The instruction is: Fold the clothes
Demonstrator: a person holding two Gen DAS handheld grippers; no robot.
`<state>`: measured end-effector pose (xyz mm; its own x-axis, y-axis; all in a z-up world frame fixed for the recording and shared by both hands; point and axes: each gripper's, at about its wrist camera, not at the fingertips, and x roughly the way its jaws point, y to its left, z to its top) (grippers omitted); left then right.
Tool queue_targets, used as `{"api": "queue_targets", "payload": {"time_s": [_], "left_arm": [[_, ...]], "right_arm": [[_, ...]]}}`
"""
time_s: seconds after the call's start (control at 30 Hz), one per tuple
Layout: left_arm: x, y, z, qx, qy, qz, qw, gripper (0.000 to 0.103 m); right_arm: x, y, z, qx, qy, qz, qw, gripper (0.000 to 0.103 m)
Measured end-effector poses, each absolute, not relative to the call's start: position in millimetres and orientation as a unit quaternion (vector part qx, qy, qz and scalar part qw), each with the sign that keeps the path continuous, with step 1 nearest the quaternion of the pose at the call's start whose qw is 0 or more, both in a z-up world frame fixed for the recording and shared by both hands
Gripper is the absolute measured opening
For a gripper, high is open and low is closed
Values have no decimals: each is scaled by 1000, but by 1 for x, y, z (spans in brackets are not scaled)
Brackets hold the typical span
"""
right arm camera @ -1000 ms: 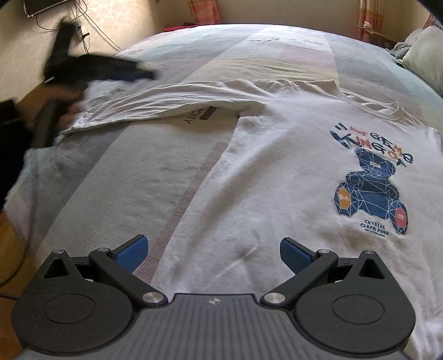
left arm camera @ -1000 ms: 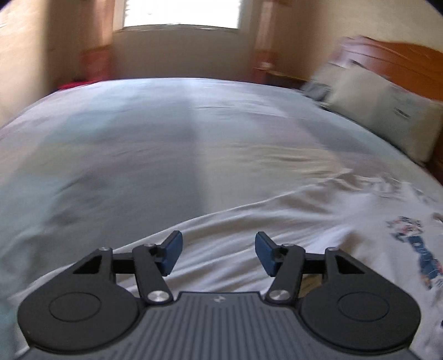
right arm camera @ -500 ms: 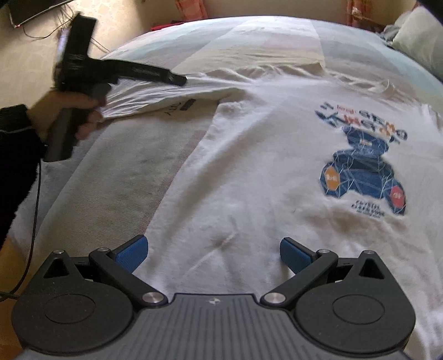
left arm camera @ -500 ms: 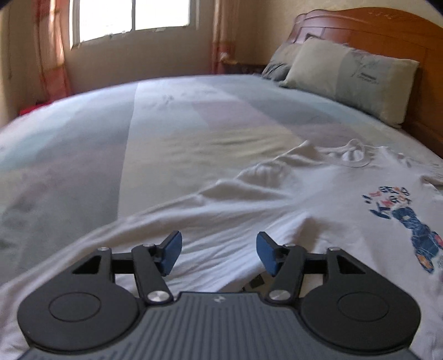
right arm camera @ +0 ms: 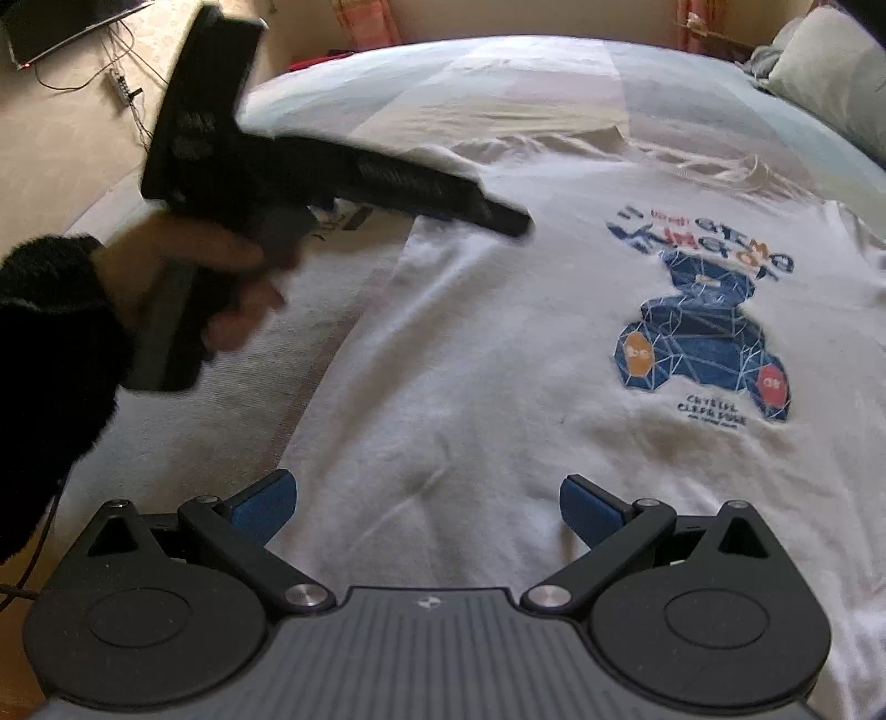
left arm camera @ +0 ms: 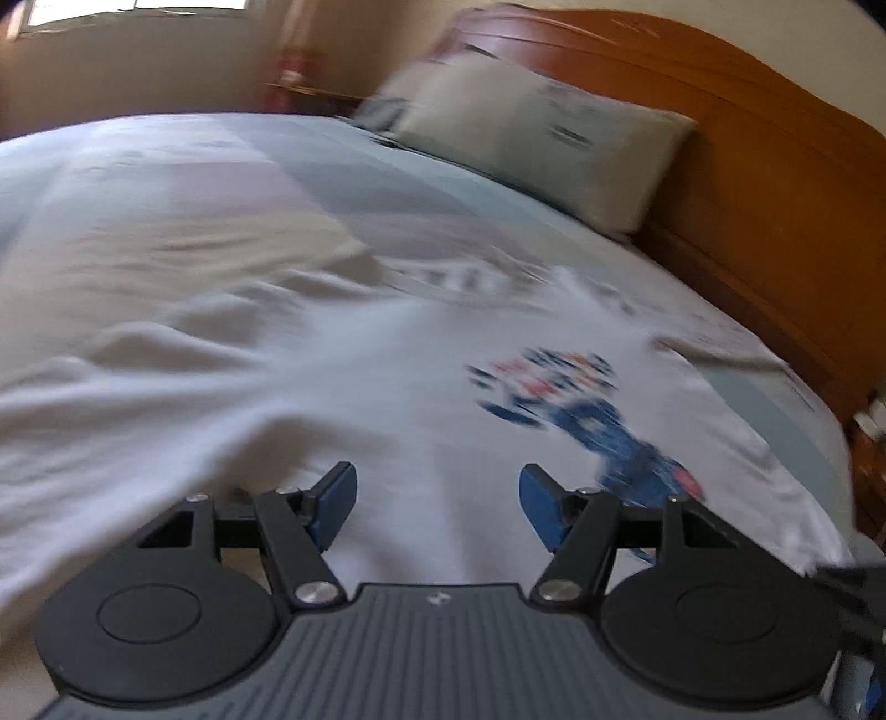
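Observation:
A white T-shirt [right arm camera: 498, 360] with a blue bear print [right arm camera: 700, 338] lies face up across the bed. Its near hem sits under my right gripper [right arm camera: 423, 507], which is open and empty just above the cloth. In the right wrist view the left gripper body [right arm camera: 332, 177], held by a hand [right arm camera: 188, 266] in a dark sleeve, hovers over the shirt's left side near the folded-in sleeve. In the blurred left wrist view my left gripper [left arm camera: 437, 504] is open over the white cloth [left arm camera: 387, 387], with the bear print [left arm camera: 587, 410] to its right. Nothing sits between its fingers.
The bed [left arm camera: 166, 183] has a striped pastel sheet, a pillow [left arm camera: 531, 138] and a wooden headboard [left arm camera: 764, 166] at the far end. Beyond the bed's left edge in the right wrist view are the floor, cables [right arm camera: 124, 91] and a dark screen [right arm camera: 61, 22].
The left gripper swung right and moved over the shirt toward the bear print. The right gripper edged closer along the hem. Both stayed open.

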<state>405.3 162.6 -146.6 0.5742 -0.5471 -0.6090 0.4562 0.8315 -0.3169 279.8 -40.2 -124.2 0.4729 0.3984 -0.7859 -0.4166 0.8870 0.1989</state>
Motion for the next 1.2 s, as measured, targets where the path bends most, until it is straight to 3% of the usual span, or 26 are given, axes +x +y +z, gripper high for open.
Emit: {"api": "queue_targets", "payload": {"time_s": [0.3,0.6,0.77,0.83,1.2], "left_arm": [[370,156,-140,33,405,-236,883,66],[307,84,-117,105,375,-293,873,74],[288,68,-143,79,420,-253,868,75],[277,69,-146,73,420,-229,875,81],[262,71,-124,51,425,-144,892,85]], "right_arm": [[261,-96,-113,-37,433,201,878,103],[257,-192,-141,-29,454,99,885,103],[245,-201,-156,-37,437,103,893,103],[243,-202,-156,-30,436,101,894,103],[234,-206,-158,-23,409,101,907,103]]}}
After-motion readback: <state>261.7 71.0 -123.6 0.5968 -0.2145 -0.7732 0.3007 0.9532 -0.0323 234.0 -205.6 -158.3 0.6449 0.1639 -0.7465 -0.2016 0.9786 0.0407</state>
